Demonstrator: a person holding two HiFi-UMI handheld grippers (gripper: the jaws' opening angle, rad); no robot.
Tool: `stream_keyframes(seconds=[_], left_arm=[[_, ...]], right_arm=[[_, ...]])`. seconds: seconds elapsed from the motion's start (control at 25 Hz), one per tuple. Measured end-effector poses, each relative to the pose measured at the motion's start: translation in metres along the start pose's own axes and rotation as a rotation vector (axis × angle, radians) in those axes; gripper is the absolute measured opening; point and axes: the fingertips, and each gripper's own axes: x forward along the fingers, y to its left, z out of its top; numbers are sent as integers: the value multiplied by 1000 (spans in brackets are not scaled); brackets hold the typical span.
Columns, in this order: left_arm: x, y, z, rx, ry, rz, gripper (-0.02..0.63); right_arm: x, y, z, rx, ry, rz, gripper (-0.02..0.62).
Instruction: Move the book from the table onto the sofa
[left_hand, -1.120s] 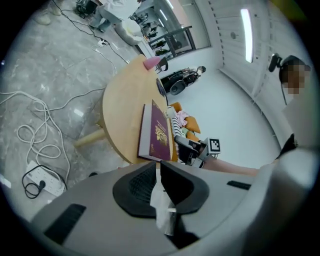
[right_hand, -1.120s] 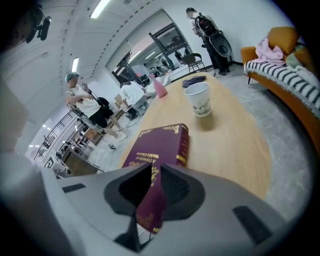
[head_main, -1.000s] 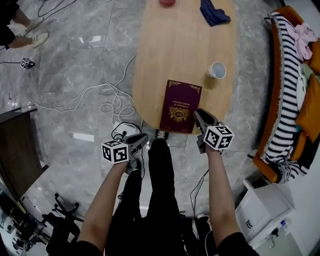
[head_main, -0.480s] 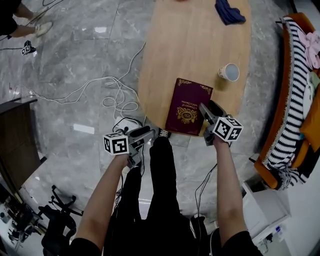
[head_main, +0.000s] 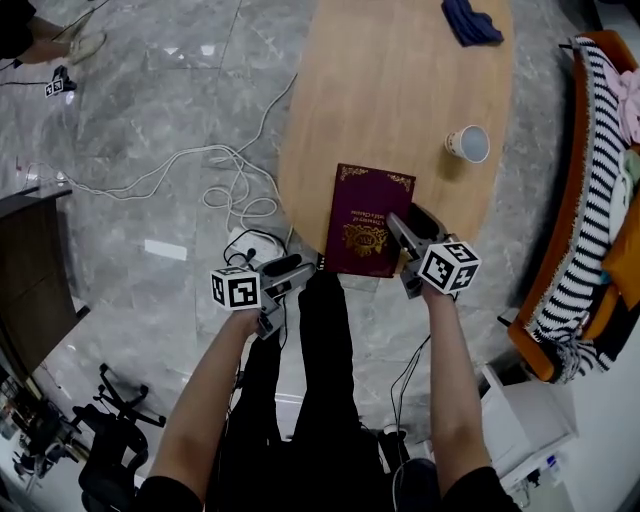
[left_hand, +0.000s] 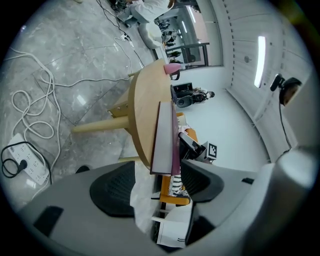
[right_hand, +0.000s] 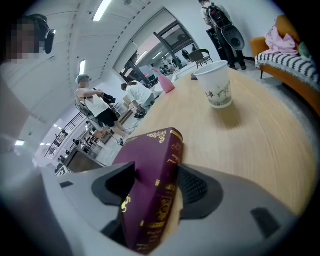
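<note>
A maroon book (head_main: 365, 220) with gold print lies flat at the near end of the oval wooden table (head_main: 400, 100). My right gripper (head_main: 412, 226) is at its near right corner. Its jaws have just been opening and stand wide on either side of the spine (right_hand: 150, 165), without a clear squeeze. My left gripper (head_main: 292, 274) hangs off the table's end, left of the book. Its jaws have also just been opening, and nothing sits between the pads. In the left gripper view the book's page edge (left_hand: 162, 140) is just ahead of the fingertips. The orange sofa (head_main: 575, 150) with a striped throw stands at the right.
A paper cup (head_main: 468, 143) stands on the table beyond the book, and a blue cloth (head_main: 472, 20) lies at the far end. White cables (head_main: 230, 175) and a power strip (head_main: 240, 245) lie on the marble floor to the left. A white cabinet (head_main: 540, 400) is by the sofa.
Both grippers have sunk a little at the table's near end. Their jaws stand wider than before, the right pair around the book's spine. The book has not moved on the table.
</note>
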Motion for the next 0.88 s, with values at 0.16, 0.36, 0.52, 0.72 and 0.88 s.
stream_keyframes(seconds=[0.16, 0.36, 0.52, 0.72, 0.88], left_arm=[[3, 3, -9, 10, 42, -8, 279], [5, 4, -10, -5, 43, -31, 279], [8, 5, -13, -12, 52, -43, 281], [10, 15, -17, -29, 60, -47, 287], [14, 12, -17, -72, 53, -126, 292]], right_arm=[[6, 20, -14, -29, 33, 37, 261], [13, 46, -36, -4, 43, 76, 261], [15, 58, -52, 78, 16, 92, 261], [14, 66, -65, 112, 27, 117, 259], [15, 66, -63, 126, 43, 132, 256]])
